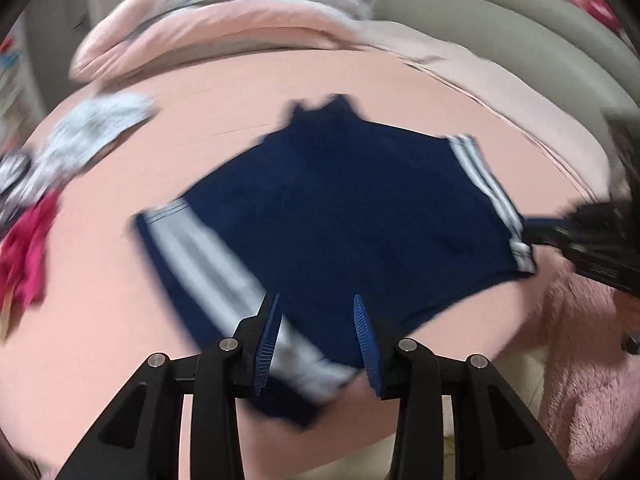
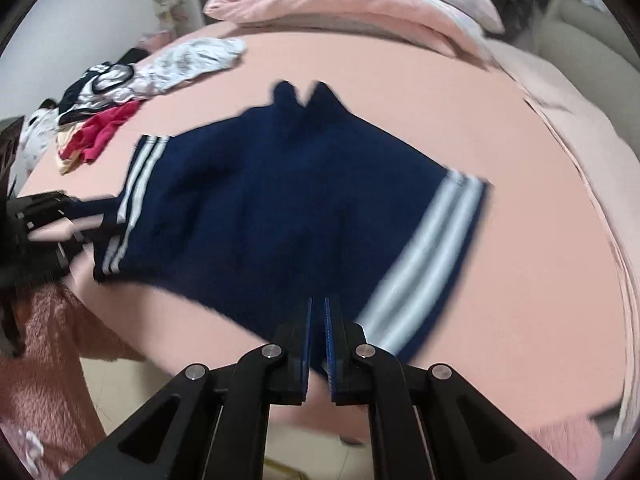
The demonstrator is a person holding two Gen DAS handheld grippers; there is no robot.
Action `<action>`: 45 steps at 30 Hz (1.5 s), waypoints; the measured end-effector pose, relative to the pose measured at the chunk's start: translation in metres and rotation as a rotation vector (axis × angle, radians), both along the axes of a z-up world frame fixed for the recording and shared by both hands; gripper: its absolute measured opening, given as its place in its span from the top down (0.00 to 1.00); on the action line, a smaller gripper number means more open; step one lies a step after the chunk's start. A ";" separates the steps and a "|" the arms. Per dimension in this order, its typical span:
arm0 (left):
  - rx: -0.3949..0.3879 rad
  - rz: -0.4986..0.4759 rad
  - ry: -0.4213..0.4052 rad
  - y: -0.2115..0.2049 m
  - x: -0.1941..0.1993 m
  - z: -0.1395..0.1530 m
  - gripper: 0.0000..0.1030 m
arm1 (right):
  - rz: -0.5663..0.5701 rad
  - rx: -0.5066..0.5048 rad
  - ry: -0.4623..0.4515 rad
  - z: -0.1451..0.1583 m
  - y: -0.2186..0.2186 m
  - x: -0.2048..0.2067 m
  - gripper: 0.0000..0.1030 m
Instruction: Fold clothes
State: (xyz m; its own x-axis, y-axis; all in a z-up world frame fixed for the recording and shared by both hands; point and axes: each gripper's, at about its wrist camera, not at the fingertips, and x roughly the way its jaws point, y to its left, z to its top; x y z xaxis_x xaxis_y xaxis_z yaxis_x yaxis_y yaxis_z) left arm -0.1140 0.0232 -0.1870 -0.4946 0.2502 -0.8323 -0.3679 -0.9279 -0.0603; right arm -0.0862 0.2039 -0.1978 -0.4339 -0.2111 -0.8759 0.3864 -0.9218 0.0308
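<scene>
Navy shorts (image 1: 340,208) with white side stripes lie spread on the pink bed (image 1: 120,340); they also show in the right wrist view (image 2: 280,208). My left gripper (image 1: 318,304) is open, its blue pads either side of the near waistband corner by the striped edge. My right gripper (image 2: 317,308) is nearly closed on the shorts' near edge next to the other stripe. In the left wrist view the right gripper (image 1: 560,232) shows at the shorts' right corner. In the right wrist view the left gripper (image 2: 80,216) shows at the shorts' left corner. Both views are blurred.
A pile of grey, white and magenta clothes (image 2: 120,92) lies at the far left of the bed. A folded pink quilt (image 2: 352,4) lies at the back. A fuzzy pink blanket (image 1: 580,360) hangs at the near edge. A grey-green headboard (image 1: 520,40) stands far right.
</scene>
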 end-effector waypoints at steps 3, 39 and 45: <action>-0.100 -0.030 -0.061 0.020 -0.006 -0.025 0.66 | 0.028 0.068 -0.075 -0.028 -0.012 -0.006 0.95; 0.223 0.480 -0.065 -0.140 -0.121 -0.041 0.93 | 0.098 -0.119 -0.139 -0.026 -0.127 -0.187 0.81; 0.164 0.546 -0.085 -0.161 -0.116 -0.048 0.85 | 0.070 -0.097 -0.080 -0.042 -0.133 -0.204 0.82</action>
